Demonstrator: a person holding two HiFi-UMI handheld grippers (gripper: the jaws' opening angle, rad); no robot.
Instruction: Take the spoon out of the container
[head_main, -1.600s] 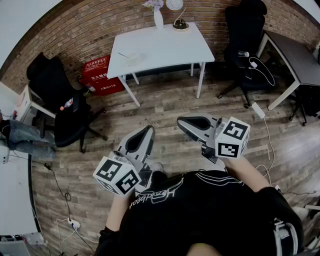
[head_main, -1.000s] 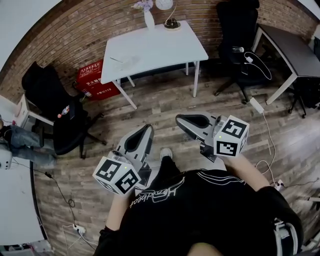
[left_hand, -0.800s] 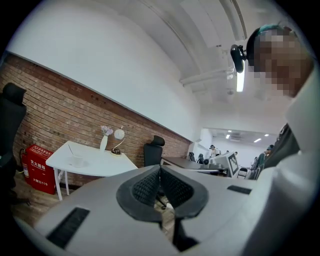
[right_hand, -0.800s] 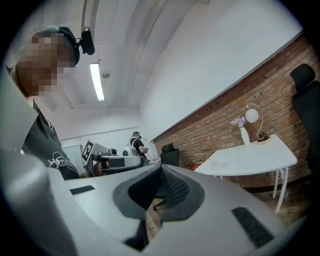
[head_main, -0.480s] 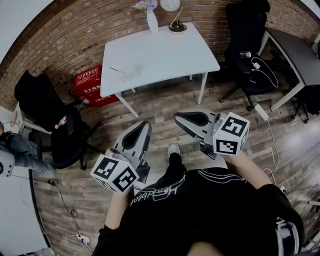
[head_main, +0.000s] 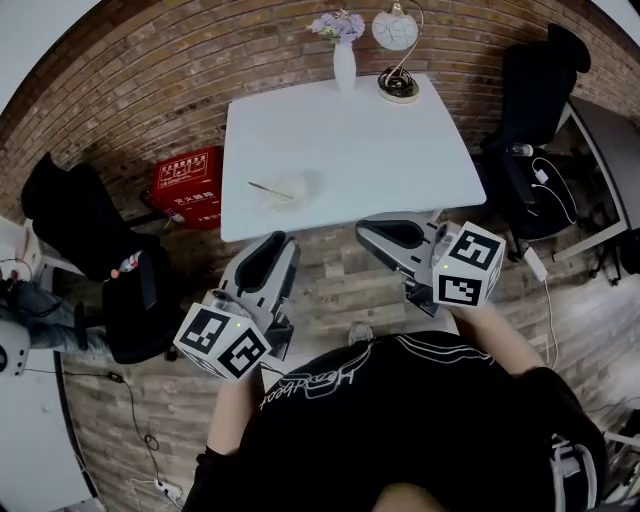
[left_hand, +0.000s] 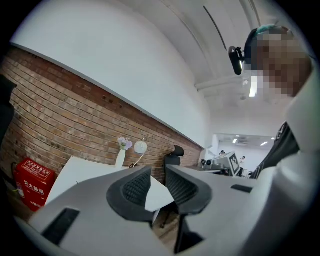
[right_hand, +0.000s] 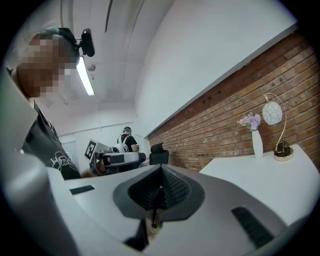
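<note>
On the white table (head_main: 350, 150), near its front left edge, stands a clear shallow container (head_main: 292, 190) with a thin spoon (head_main: 269, 188) lying across its left rim. My left gripper (head_main: 282, 241) is held level just short of the table's front edge, below the container. Its jaws (left_hand: 158, 174) have just been opening and stand slightly open with nothing between them. My right gripper (head_main: 367, 233) is beside it, at the front edge further right, and its pads (right_hand: 161, 175) are shut together on nothing.
A white vase with purple flowers (head_main: 343, 50) and a round lamp (head_main: 397, 45) stand at the table's far edge by the brick wall. A red box (head_main: 188, 180) lies on the floor at the left. Black office chairs (head_main: 85, 235) (head_main: 535, 110) flank the table.
The person has walked toward the table. It has come from far ahead to right in front of both grippers, which stay side by side.
</note>
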